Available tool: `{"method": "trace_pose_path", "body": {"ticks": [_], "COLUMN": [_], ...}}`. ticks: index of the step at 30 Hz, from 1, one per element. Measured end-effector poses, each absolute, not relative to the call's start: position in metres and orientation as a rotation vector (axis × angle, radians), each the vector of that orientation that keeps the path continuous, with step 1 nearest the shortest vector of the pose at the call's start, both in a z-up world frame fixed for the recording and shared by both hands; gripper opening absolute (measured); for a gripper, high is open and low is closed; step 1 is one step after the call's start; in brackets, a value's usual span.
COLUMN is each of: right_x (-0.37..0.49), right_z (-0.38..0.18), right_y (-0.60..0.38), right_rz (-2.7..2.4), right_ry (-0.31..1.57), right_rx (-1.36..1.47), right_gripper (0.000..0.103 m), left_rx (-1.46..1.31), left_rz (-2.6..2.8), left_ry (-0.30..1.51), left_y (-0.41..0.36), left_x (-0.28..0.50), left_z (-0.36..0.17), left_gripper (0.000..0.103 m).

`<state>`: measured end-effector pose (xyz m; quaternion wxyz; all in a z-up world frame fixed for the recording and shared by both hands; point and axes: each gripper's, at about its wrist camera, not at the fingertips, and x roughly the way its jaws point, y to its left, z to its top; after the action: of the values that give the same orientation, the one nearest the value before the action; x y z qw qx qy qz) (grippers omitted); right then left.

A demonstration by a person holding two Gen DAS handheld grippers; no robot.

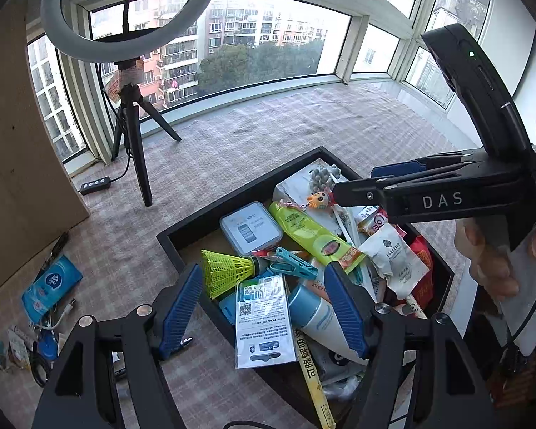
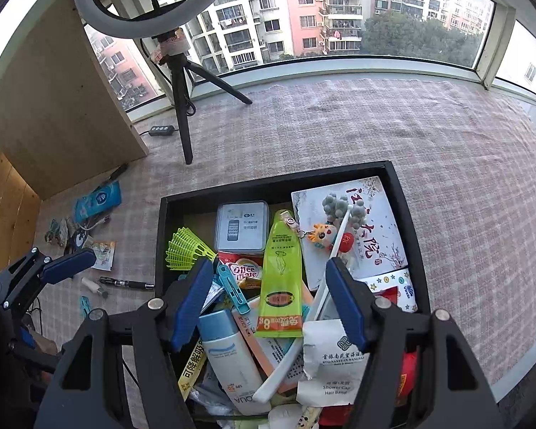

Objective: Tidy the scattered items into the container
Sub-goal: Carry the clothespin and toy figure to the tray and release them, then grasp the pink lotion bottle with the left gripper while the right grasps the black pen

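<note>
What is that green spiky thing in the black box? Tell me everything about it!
That is a shuttlecock for badminton. Its skirt is neon yellow-green plastic mesh that flares like a little cone, and its rounded tip looks dark. It lies on its side near the left wall of the black tray, skirt towards that wall, tip tucked in among the other things, beside a teal clothes peg. Nothing is holding it.

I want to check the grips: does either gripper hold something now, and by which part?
Nothing is held. The left gripper and the right gripper both stand open above the black tray, pads touching nothing.
</note>
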<state>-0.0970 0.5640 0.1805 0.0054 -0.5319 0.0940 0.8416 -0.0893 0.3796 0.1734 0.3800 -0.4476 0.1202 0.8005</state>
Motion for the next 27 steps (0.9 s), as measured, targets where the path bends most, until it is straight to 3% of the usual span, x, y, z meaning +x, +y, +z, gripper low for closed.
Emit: {"method": "trace_pose_path", "body": {"ticks": [14,23,27], "right_x": [-0.108,-0.112,-0.118], "right_z": [0.171,0.127,0.101], "right_y": [0.469,0.371,0.334], "right_rz": [2.794,2.875,2.854], "right_ry": [0.075,-0.322,-0.483], "right_rx": [-1.790,-1.982,-2.096], "right_gripper": [0.065,0.064,0.050], "left_rx": [-1.370,-1.579,-1.579], "left_rz": [2.254,2.365,2.314], "left_ry": [0.265,0.195,0.309], "left_y": [0.237,0.141,0.142], "left_x": [-0.125,-0.133,-0.123], "left_z": [0.146,0.105,0.084], "left_gripper": [0.065,0.054,0.050]}}
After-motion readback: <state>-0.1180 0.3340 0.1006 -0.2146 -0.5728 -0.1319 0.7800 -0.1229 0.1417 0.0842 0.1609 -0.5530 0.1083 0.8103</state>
